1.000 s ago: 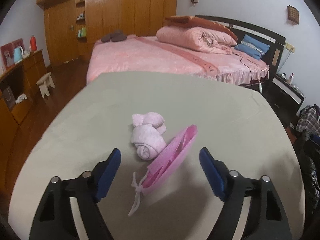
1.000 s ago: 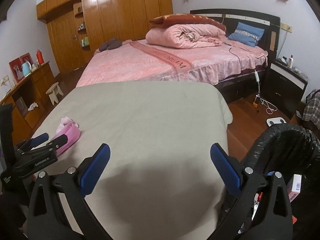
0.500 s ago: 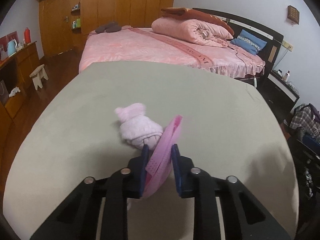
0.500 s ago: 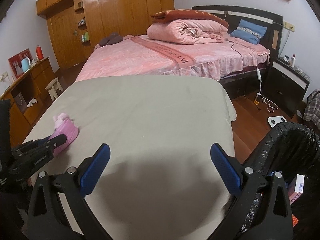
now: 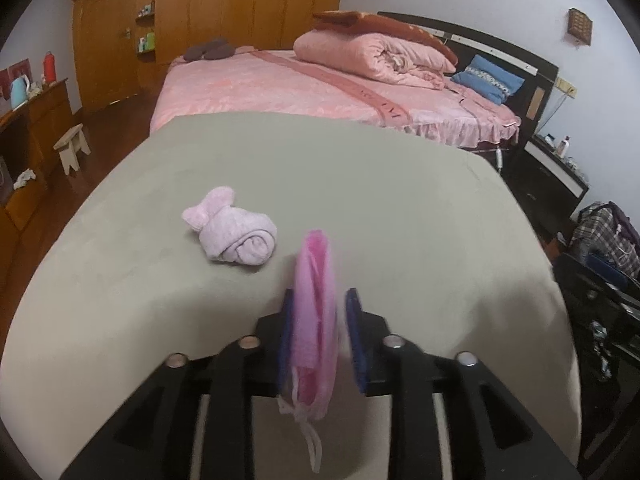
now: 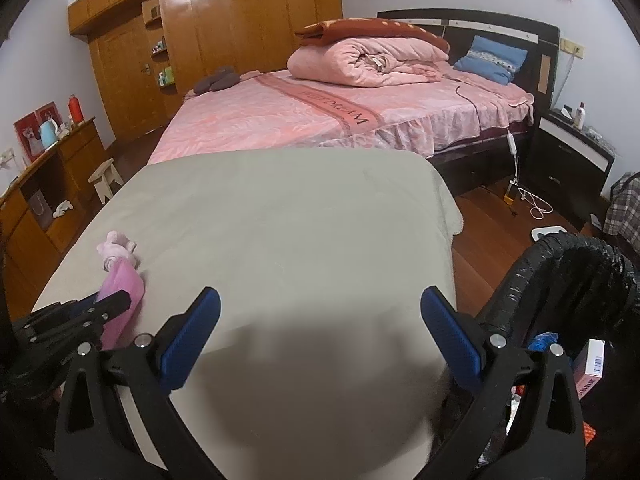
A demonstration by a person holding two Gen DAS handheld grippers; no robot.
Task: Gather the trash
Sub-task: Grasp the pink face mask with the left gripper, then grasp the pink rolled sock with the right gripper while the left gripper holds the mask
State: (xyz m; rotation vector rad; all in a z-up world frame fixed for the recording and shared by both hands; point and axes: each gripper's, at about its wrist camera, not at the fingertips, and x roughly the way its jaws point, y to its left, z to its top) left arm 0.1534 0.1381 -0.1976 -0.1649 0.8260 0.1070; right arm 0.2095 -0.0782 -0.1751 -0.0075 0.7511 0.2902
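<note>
My left gripper (image 5: 318, 312) is shut on a flat pink face mask (image 5: 315, 300), holding it on edge just above the grey-green tablecloth (image 5: 360, 184); white ear strings hang below. A rolled pale pink cloth (image 5: 234, 237) lies on the table, left of and beyond the gripper. In the right wrist view the left gripper (image 6: 114, 304) and the mask (image 6: 122, 300) are at the far left, the rolled cloth (image 6: 116, 246) behind them. My right gripper (image 6: 320, 320) is open and empty over the table's near right part.
A black-bagged trash bin (image 6: 568, 280) with boxes inside stands off the table's right edge. A pink bed (image 6: 320, 116) lies beyond the table. A wooden sideboard (image 6: 48, 184) and a small stool (image 6: 106, 176) stand at the left, a dark nightstand (image 6: 572, 160) at the right.
The left gripper closed on the pink mask, lifted it off the rolled cloth and moved it right. The right gripper stayed open.
</note>
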